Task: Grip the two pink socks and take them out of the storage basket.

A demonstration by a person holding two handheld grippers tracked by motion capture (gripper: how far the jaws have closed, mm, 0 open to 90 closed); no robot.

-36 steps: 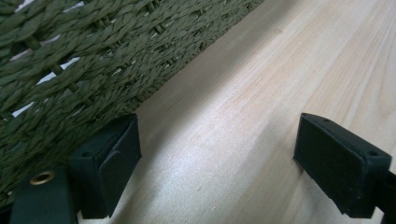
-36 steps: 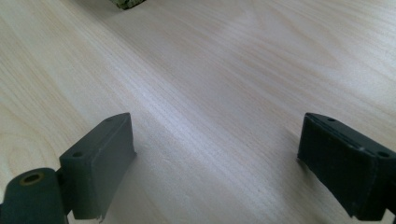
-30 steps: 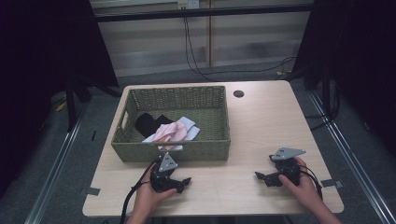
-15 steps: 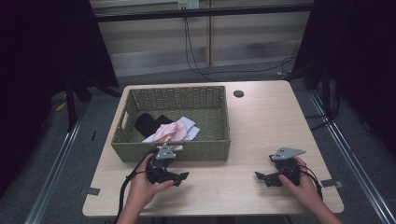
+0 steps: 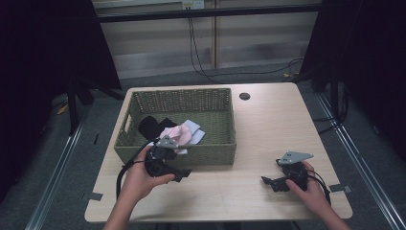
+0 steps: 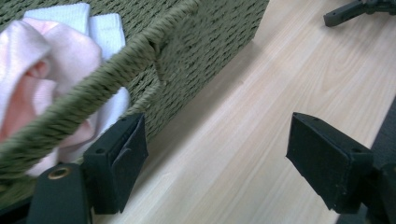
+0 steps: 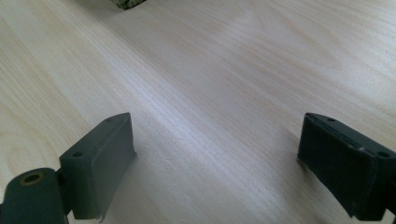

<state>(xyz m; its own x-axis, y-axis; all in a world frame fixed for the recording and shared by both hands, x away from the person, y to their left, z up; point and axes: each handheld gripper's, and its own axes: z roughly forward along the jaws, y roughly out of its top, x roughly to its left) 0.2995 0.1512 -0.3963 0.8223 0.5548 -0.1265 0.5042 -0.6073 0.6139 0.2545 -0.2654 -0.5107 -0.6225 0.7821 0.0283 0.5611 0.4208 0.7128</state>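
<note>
A green woven basket stands on the left half of the table and holds a pink cloth, a white cloth and a black garment. My left gripper is open, held just in front of the basket's front wall. In the left gripper view its left jaw is next to the basket rim, with the pink cloth and white cloth just behind. My right gripper rests open and empty near the front right of the table, over bare wood.
The wooden table has a round black cable hole at the back. Its front edge lies close under both hands. Cables hang behind the table, and dark curtains stand on both sides. A corner of the basket shows far off.
My left gripper has lifted and moved up and slightly left, closer to the basket's front wall. The right gripper has stayed where it was.
</note>
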